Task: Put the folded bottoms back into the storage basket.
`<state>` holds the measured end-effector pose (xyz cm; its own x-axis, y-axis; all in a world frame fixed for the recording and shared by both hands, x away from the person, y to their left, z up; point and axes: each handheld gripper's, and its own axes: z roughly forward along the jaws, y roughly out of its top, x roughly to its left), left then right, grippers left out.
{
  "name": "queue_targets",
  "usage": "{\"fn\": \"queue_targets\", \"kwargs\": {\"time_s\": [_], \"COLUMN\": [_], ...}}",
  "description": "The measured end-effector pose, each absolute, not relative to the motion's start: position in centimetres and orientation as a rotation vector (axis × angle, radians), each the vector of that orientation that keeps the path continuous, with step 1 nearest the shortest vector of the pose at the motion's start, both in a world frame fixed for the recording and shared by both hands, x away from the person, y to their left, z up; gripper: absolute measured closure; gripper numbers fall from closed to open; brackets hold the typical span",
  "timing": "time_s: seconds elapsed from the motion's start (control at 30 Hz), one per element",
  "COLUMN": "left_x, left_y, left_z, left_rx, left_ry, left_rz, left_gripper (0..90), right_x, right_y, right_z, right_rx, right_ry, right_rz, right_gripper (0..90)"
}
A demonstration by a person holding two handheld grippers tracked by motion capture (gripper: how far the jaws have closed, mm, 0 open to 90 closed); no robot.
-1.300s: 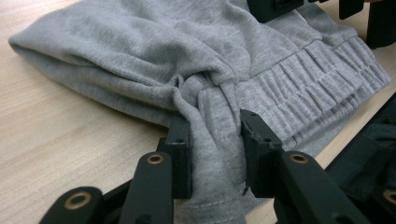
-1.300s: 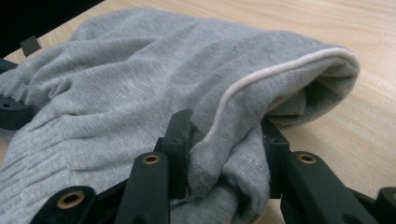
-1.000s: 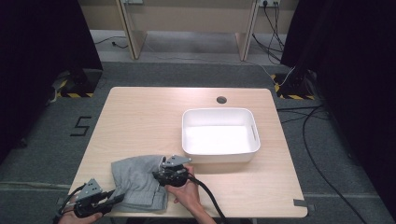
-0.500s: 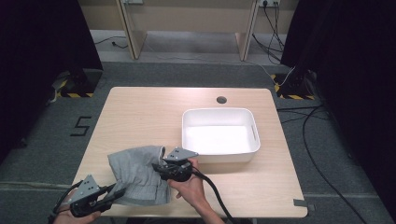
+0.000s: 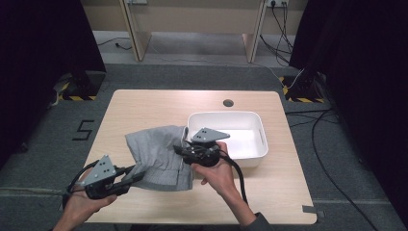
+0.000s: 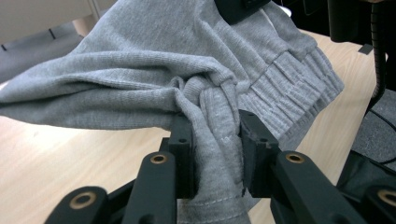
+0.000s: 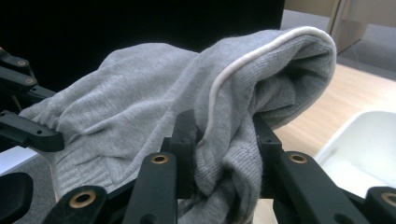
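Holding grey garment (image 5: 159, 154) clear of counter (image 5: 144, 108), left gripper (image 6: 217, 154) and right gripper (image 7: 224, 144) both clamped on it; white bin (image 5: 255, 144) at 3 o'clock, drop-in remaining

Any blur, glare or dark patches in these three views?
High view: evenly lit wooden table, black surroundings, grey garment sharp. Left gripper view: knit crisp, jaw bases at the bottom soft. Right gripper view: background black, white bin soft and slightly overexposed.

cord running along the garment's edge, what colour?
White, against the grey garment; the cord shows best in the right gripper view.
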<state>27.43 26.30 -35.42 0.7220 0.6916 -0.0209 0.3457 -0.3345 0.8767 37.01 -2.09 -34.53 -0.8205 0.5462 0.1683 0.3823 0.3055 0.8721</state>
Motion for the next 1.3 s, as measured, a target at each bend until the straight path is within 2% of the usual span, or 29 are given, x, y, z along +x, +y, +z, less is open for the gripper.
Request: {"fn": "queue_targets", "kwargs": {"time_s": [0.3, 0.53, 0.93, 1.3], "left_x": [30.7, 33.4, 36.7, 39.3], "left_y": [23.2, 19.8, 15.0, 11.8], "left_z": [-32.8, -32.3, -31.9, -33.4], "left_rx": [1.951, 1.969, 1.976, 1.995], "left_ry": [0.735, 0.695, 0.672, 0.676], "left_rz": [0.436, 0.407, 0.384, 0.341], "left_gripper": [68.9, 68.9, 68.9, 68.8], "right_x": [39.1, 40.8, 43.3, 45.1], "right_y": [-5.4, -8.8, -13.3, -16.0], "right_z": [-31.6, -30.5, -29.8, -31.0], "right_rx": [0.895, 0.915, 0.977, 1.02], "right_ry": [2.367, 2.363, 2.35, 2.36], "right_rz": [1.528, 1.462, 1.378, 1.301], "right_gripper": [69.5, 69.5, 69.5, 69.4]}}
